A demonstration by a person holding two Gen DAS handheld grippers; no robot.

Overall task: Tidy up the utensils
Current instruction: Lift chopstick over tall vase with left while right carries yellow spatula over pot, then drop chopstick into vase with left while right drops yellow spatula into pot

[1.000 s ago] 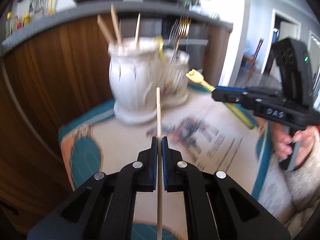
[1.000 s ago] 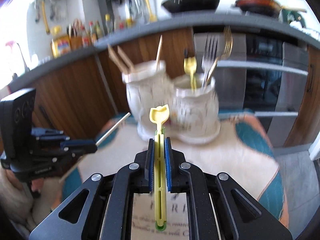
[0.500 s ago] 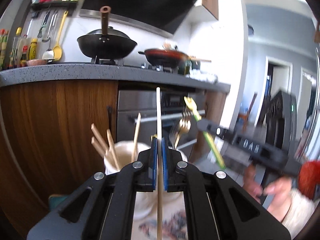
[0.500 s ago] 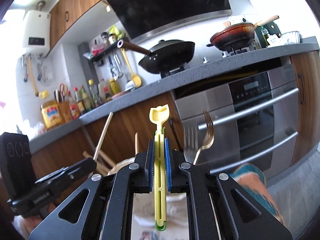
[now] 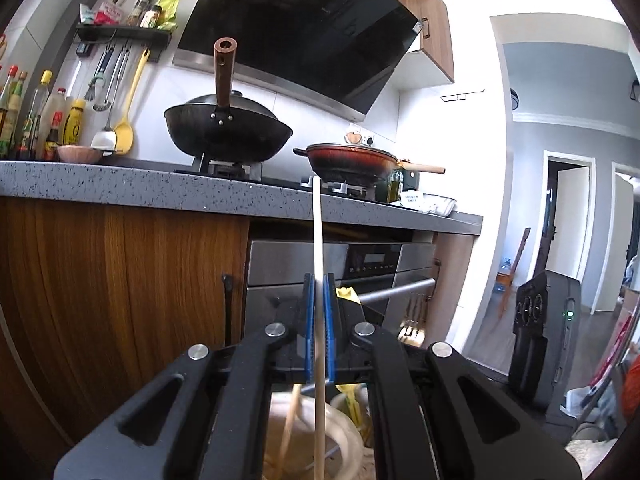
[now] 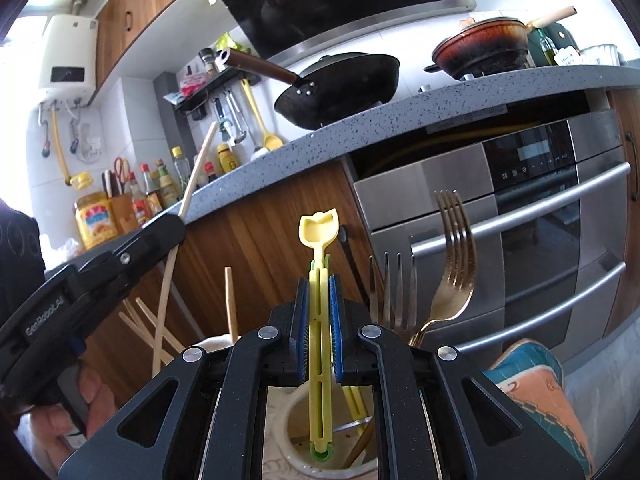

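Chopstick (image 5: 318,240) stands pinched upright in the left gripper (image 5: 318,336) over the white holder (image 5: 344,440); the right gripper (image 6: 319,344) clamps a yellow utensil (image 6: 319,280) above the fork cup (image 6: 296,412). Delivery step, I judge: next, lower each straight in and release.

My left gripper (image 5: 319,328) is matte black plastic, its two fingers lined with blue ribbed pads (image 5: 308,328). Four round silver screws (image 5: 199,352) sit across its angled arms, and each arm has a teardrop-shaped cutout. My right gripper (image 6: 319,332) is built the same way: black frame, blue pads, four silver screws (image 6: 269,333). From the right camera I see the left gripper's side, with white lettering on its black housing. The right gripper's boxy black body (image 5: 546,320) carries a small green light.
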